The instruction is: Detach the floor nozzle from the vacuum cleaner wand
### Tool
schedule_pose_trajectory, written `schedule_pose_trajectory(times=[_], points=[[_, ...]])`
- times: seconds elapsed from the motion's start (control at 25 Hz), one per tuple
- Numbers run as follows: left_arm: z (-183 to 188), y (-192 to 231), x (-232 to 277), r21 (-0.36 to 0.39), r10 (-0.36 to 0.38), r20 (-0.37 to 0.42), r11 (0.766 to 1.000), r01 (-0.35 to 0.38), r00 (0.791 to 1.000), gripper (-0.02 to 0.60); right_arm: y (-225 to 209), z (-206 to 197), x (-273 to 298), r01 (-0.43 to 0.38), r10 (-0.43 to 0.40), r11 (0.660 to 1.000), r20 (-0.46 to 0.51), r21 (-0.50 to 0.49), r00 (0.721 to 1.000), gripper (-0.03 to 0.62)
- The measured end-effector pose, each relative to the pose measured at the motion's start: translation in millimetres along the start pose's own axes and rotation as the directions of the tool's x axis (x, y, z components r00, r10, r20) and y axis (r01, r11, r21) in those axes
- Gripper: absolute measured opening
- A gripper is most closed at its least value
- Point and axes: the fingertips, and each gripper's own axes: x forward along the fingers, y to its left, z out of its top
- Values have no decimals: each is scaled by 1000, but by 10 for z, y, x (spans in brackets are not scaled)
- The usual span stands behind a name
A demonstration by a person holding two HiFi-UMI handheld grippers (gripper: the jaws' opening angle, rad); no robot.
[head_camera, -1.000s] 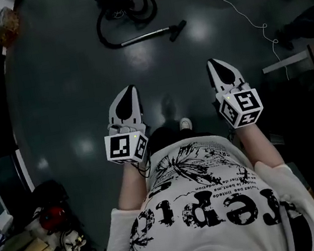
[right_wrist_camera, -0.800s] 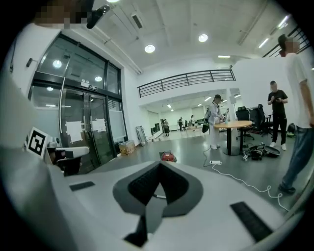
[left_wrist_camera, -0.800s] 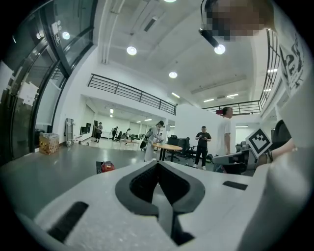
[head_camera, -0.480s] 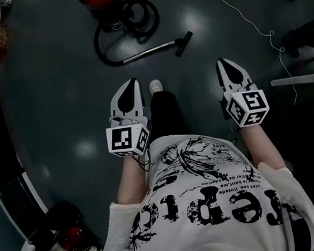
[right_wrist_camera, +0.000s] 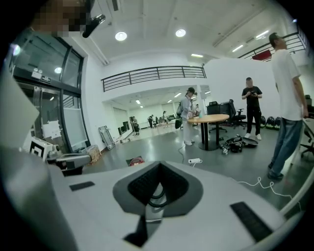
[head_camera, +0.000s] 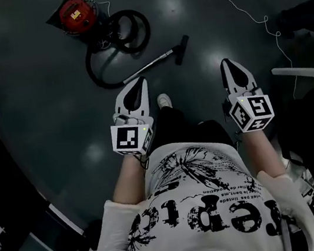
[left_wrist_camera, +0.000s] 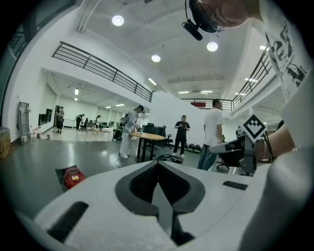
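Left gripper (head_camera: 136, 85) and right gripper (head_camera: 228, 64) reach forward, jaws pressed together and holding nothing. Ahead of them on the floor (head_camera: 53, 109) lies the wand (head_camera: 148, 66), its floor nozzle (head_camera: 180, 49) at the end nearer the right gripper; beyond, the hose (head_camera: 129, 31) loops to the red canister (head_camera: 75, 13)

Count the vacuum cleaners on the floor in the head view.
1: red canister vacuum at upper left, its hose coiled beside it, wand ending in the floor nozzle. Dark edges may hide more.
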Motion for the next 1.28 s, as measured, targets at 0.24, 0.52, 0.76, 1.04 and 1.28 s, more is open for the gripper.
schedule_pose_trajectory(times=[0.24,0.52,0.76,1.04,1.28], points=[[-621,242,620,-41,7,-102,999,-12,995,0,-277,-348,658,13,-11,999,-67,40,998,-5],[-2171,628,1496,12,2,-200,1000,0,980,8,-823,-1637,1869,-69,69,998,-177,9,982,-5],[-4210,1031,2256,73,-20,-280,996,43,960,31,-1444,-3414,2938,-98,89,995,-231,-24,969,-5],[-6599,1183,2963,86,-187,-454,964,252,871,79,-1968,-4929,3895,-136,120,989,-212,-59,970,-5],[-8092,1325,3157,77,-229,-665,926,369,711,240,-2061,-5409,4199,-196,170,976,-224,-99,960,-5]])
